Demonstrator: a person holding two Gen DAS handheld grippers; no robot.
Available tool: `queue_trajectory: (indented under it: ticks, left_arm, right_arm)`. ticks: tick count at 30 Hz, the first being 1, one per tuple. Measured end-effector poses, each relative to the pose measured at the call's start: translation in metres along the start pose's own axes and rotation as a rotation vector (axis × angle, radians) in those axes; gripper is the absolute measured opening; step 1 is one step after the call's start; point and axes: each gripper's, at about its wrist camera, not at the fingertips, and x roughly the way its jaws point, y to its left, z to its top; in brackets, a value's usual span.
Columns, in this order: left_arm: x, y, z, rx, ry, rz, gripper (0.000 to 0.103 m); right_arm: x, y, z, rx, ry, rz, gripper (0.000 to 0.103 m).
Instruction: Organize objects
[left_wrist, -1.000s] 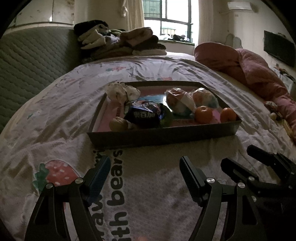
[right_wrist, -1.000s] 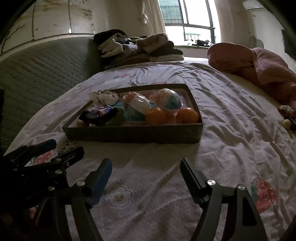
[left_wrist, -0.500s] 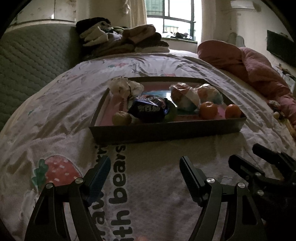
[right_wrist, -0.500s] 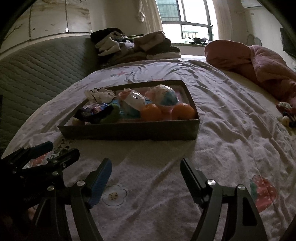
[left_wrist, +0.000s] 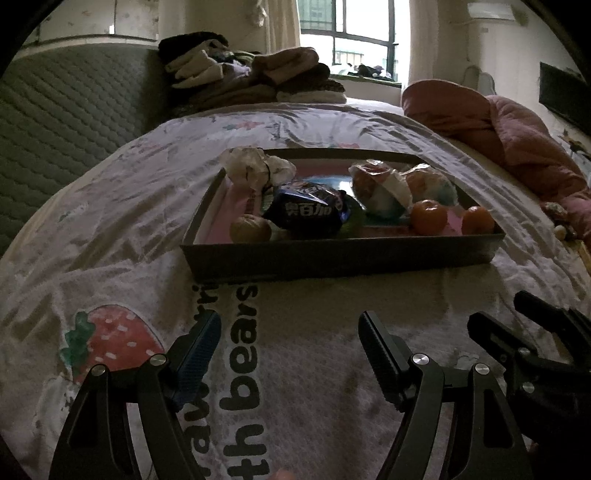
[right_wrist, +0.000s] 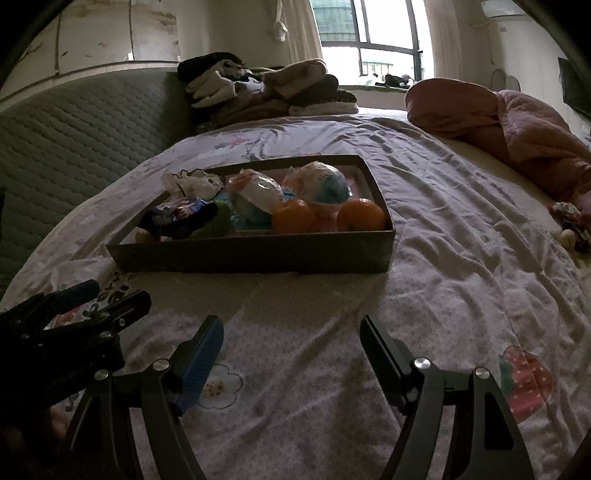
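Where box (left_wrist: 343, 258) sits: two oranges (left_wrist: 428, 216) (wrapped balls, two).

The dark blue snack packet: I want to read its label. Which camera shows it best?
The left wrist view: the dark blue snack packet faces the camera, white lettering visible. In the right wrist view it appears edge-on and dim, lettering unreadable.

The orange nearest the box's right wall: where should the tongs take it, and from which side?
Probably from above, across the middle of the orange. The shallow box walls it in on the near and right sides, and the second orange lies to its left, so only the rounded top is free. The right tongs stand open.
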Motion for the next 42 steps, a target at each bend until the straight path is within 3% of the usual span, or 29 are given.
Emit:
queue_trajectory:
  ticks: [42]
  left_arm:
    - [0.0047, 0.0039, -0.0034, 0.007, 0.032, 0.020, 0.078]
  right_arm:
    - [0.0063, -0.0002, -0.0030, 0.006, 0.023, 0.002, 0.076]
